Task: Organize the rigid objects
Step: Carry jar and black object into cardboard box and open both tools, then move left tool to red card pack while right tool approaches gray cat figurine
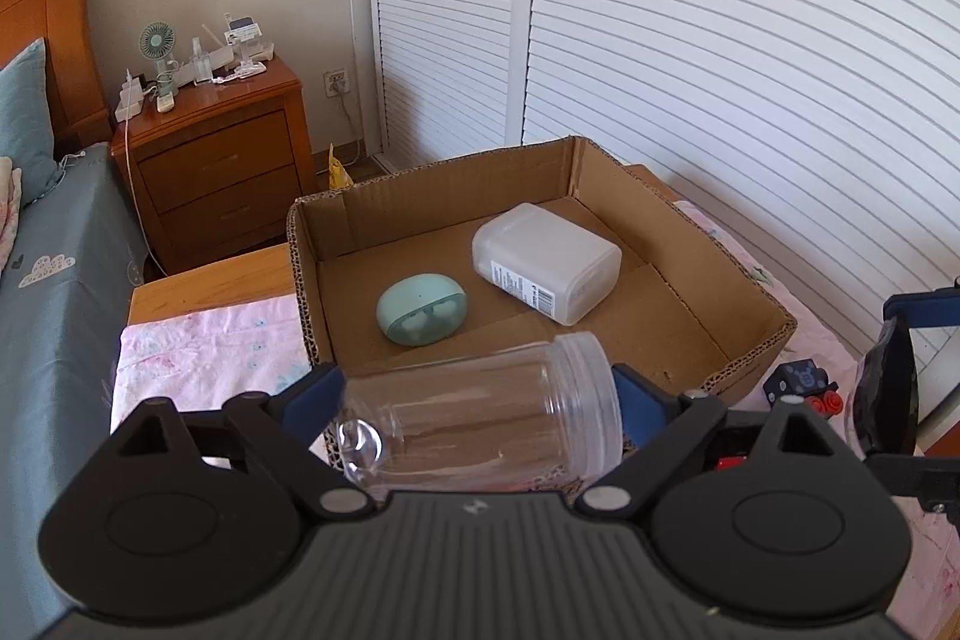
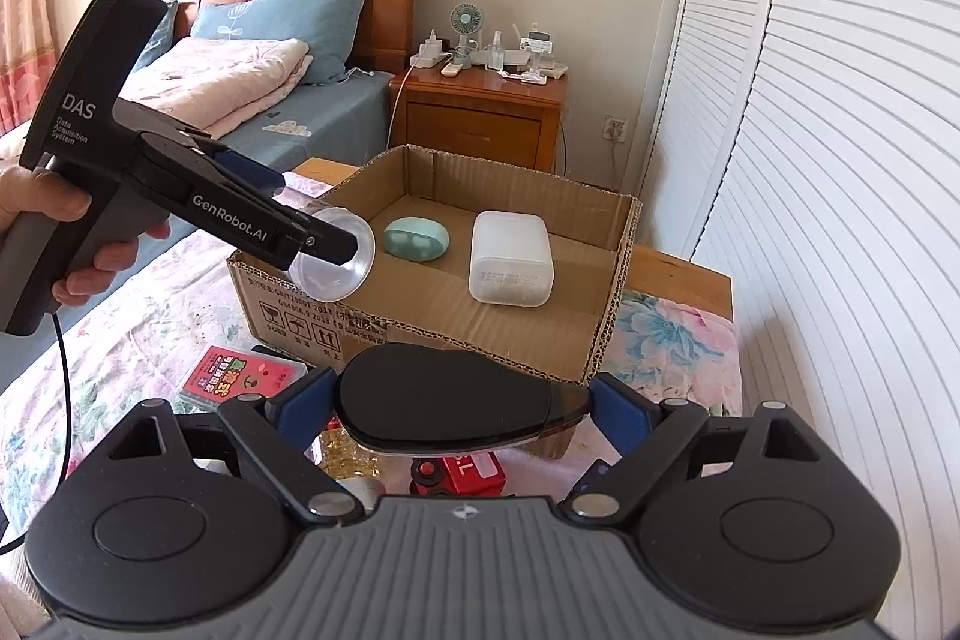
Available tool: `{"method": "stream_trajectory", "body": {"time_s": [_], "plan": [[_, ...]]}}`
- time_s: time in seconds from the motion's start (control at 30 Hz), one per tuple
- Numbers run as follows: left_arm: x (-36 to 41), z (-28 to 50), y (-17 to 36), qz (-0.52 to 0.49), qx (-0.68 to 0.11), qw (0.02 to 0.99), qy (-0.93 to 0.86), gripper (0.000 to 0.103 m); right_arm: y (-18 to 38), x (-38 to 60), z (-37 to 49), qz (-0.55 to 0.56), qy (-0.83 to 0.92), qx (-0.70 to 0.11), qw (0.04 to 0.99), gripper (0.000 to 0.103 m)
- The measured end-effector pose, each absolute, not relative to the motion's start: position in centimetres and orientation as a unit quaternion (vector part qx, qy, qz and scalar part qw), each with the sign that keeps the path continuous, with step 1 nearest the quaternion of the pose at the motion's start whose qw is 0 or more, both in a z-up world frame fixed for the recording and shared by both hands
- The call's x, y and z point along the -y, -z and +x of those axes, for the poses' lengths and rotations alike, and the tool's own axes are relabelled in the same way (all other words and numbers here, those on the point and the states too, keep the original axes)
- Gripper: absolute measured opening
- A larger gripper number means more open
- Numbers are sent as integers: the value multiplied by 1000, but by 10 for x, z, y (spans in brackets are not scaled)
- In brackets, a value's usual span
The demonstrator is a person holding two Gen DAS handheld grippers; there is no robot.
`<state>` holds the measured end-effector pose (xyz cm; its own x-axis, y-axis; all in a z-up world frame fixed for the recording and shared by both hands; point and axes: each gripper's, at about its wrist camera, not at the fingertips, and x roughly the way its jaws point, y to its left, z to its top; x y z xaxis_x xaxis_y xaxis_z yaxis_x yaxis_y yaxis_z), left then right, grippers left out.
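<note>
Left wrist view, left gripper (image 1: 480,400) clamping clear jar (image 1: 480,430) sideways, right gripper (image 2: 459,400) pinching black case (image 2: 456,400).

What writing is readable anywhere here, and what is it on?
"DAS", "Data Acquisition System": left tongs' handle.
"GenRobot.AI": same tongs, arm.
"2013": cardboard box front; the rest is blurred.
White container label: too small.
Red packet: characters unreadable.

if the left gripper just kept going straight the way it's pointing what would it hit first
Probably the mint earbud case on the cardboard box floor. The left gripper, holding the clear jar sideways over the near wall, points at it. Depth is unclear.
</note>
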<state>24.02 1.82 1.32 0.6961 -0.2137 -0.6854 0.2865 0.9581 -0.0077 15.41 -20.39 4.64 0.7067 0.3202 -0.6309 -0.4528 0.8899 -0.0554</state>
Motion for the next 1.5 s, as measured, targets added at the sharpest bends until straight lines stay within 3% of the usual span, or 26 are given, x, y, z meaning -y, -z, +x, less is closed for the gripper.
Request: {"method": "stream_trajectory", "body": {"time_s": [0.47, 0.77, 0.93, 1.0, 1.5], "plan": [[-40, 167, -23, 34, -336, 934, 115, 101, -55, 185, 173, -97, -209, -320, 919, 93], [-60, 129, -5, -17, -369, 924, 101, 101, -55, 172, 212, -74, -192, -341, 917, 93], [-66, 123, 0, -18, -371, 924, 86, 101, -52, 163, 238, -69, -162, -354, 919, 94], [-70, 122, 0, -22, -371, 925, 83, 101, -50, 162, 245, -65, -146, -353, 922, 103], [-77, 121, 7, -26, -375, 924, 70, 101, -42, 170, 216, -47, -94, -365, 925, 103]]}}
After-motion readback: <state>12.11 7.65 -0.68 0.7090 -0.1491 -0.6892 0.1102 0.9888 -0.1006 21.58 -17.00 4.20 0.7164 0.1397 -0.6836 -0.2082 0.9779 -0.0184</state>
